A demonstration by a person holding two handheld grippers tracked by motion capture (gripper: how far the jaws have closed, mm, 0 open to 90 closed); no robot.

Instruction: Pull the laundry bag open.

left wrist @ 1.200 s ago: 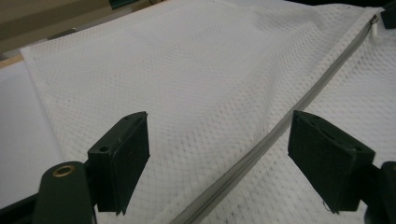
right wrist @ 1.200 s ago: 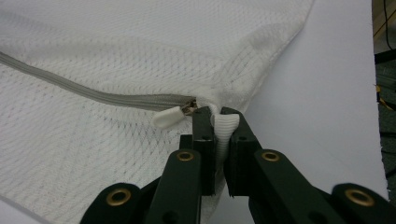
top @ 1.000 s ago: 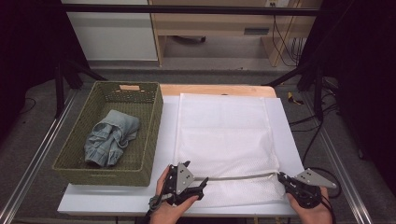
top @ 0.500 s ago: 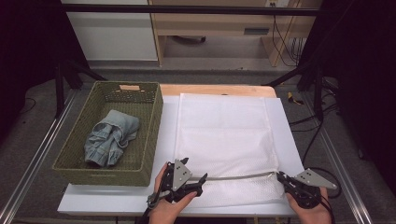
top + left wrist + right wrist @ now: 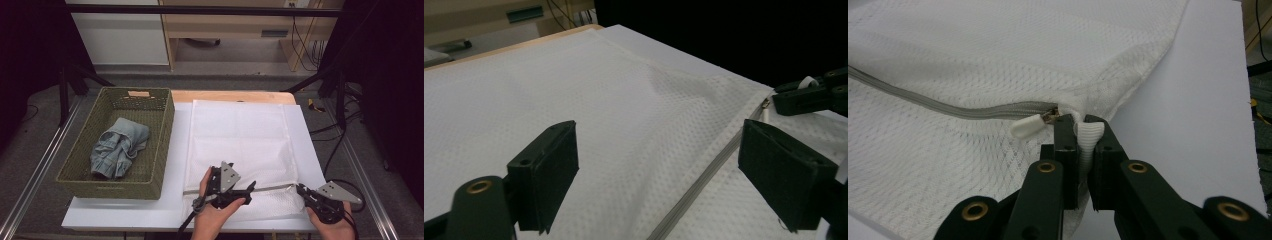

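A white mesh laundry bag (image 5: 240, 140) lies flat on the white board, its grey zipper (image 5: 272, 188) running along the near edge. My left gripper (image 5: 247, 192) hovers over the zipper with its jaws spread wide. They have just been opening a little further, and in the left gripper view (image 5: 664, 185) only mesh and zipper (image 5: 704, 180) lie below them. My right gripper (image 5: 300, 189) is at the bag's right corner. In the right gripper view (image 5: 1083, 145) it is shut on the white fabric tab (image 5: 1089, 132) beside the zipper's white pull (image 5: 1025, 127).
A green woven basket (image 5: 112, 187) stands to the left of the bag with a folded blue denim garment (image 5: 117, 150) inside. The white board (image 5: 125, 215) ends close to the table's front edge. Black stand legs and cables lie on the floor beyond.
My left gripper has slid right along the zipper toward the right gripper and lifted slightly. The right gripper has kept still, holding the tab.
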